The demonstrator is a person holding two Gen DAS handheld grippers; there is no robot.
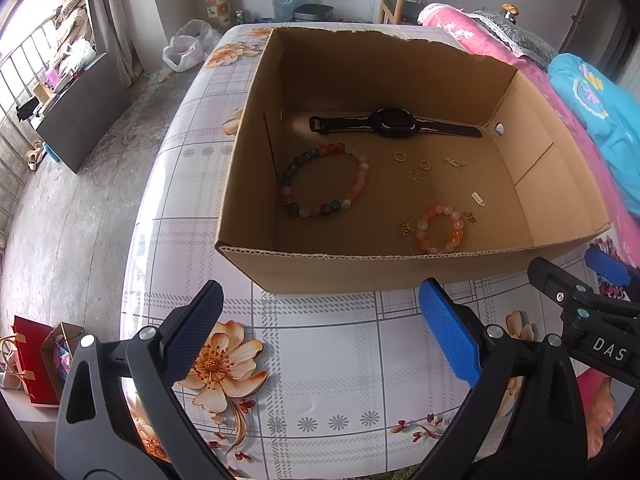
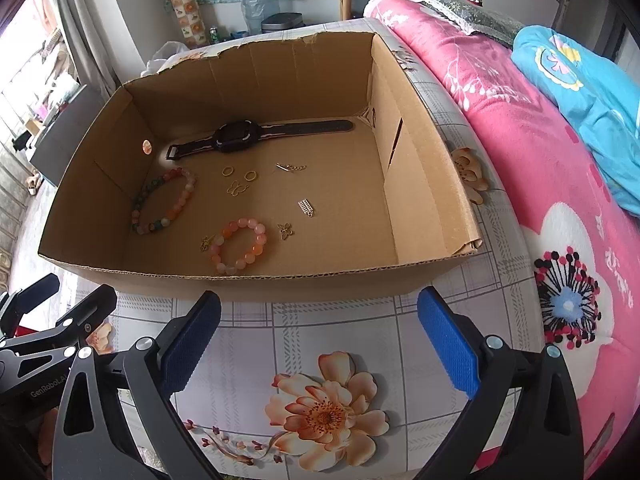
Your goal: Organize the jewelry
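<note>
An open cardboard box [image 1: 256,256] [image 2: 304,280] stands on the flowered table. Inside lie a black watch [image 1: 392,122] [image 2: 240,136], a large multicoloured bead bracelet [image 1: 324,180] [image 2: 164,200], a small orange-pink bead bracelet [image 1: 440,228] [image 2: 238,246], gold rings [image 1: 400,156] [image 2: 228,171], and several small gold and silver charms [image 1: 478,199] [image 2: 306,207]. My left gripper [image 1: 320,328] is open over the table in front of the box, with nothing between its fingers. My right gripper [image 2: 320,336] is open too, just short of the box's near wall.
The table [image 1: 320,360] wears a plaid cloth with orange flowers. A pink and blue quilted bed [image 2: 540,140] runs along the right. A red bag [image 1: 34,360] sits on the floor at the left. The right gripper [image 1: 592,320] shows beside the left one.
</note>
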